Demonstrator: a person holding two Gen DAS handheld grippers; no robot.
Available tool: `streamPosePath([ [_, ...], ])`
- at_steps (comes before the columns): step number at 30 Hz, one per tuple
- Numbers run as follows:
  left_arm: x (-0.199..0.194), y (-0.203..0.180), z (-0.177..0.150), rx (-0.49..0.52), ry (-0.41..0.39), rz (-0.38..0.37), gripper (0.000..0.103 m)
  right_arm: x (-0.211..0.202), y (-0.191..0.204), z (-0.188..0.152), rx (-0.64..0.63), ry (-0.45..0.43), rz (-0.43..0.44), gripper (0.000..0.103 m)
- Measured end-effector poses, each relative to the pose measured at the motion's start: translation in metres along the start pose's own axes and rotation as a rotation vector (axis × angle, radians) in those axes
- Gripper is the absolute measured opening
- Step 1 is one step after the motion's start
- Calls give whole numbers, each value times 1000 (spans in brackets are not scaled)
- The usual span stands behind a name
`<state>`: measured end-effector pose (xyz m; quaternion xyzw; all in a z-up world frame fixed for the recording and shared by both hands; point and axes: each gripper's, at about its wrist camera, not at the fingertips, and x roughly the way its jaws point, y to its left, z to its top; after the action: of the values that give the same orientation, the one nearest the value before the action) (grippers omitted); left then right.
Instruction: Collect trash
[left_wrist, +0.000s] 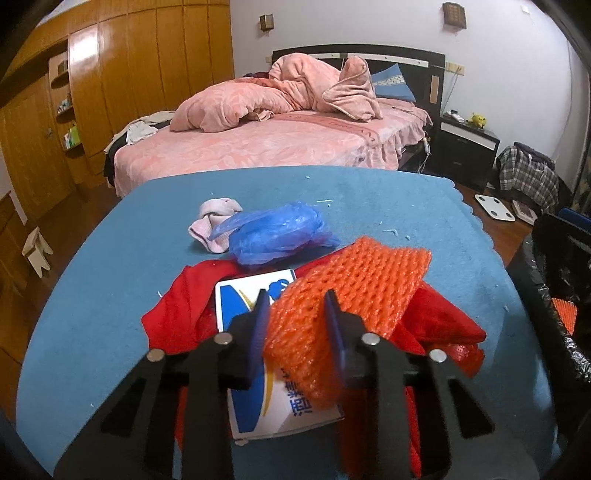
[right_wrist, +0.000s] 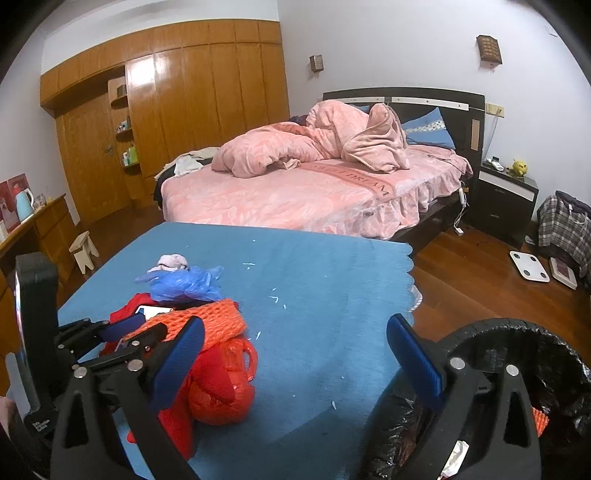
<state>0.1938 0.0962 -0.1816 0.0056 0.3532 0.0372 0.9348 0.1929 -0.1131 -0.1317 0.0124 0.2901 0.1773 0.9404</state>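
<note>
We see the left hand-held gripper (left_wrist: 297, 308) clamped on the orange foam net (left_wrist: 351, 295), blue pads pressed into both sides. The net lies on a white-and-blue carton (left_wrist: 255, 295), itself on a red plastic bag (left_wrist: 173, 302) on the blue tabletop (left_wrist: 92, 295). Right hand-held gripper (right_wrist: 295, 339) spread wide, nothing between its jaws, at the tabletop's edge beside the black-lined trash bin (right_wrist: 517, 332). Further out we have a blue plastic bag (left_wrist: 273, 232) touching a pink sock (left_wrist: 214, 218). Beyond, the pink bed (left_wrist: 277, 140).

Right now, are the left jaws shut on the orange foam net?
Shut on it: the left gripper pinches the orange foam net between both pads, above the box.
</note>
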Motion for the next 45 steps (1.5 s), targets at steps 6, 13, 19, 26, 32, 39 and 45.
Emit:
streamPosePath([
  [6, -10, 5, 4, -35, -9, -32, 19, -3, 1, 1, -2, -7, 1, 97],
  [13, -20, 3, 1, -13, -10, -63, 63, -4, 1, 2, -2, -8, 4, 97],
  [19, -5, -6, -13, 35, 38, -25, 63, -3, 1, 3, 1, -6, 0, 97],
  [26, -8, -11, -13, 54, 20, -28, 23, 1, -2, 2, 12, 6, 0, 97],
  [32, -18, -2, -10, -28, -3, -88, 17, 0, -2, 3, 8, 3, 7, 97],
  [39, -50, 21, 7, -104, -107, -64, 17, 3, 8, -1, 10, 11, 33, 95],
  [45, -47, 34, -1, -103, -90, -6, 17, 20, 26, -17, -6, 61, 61, 85],
])
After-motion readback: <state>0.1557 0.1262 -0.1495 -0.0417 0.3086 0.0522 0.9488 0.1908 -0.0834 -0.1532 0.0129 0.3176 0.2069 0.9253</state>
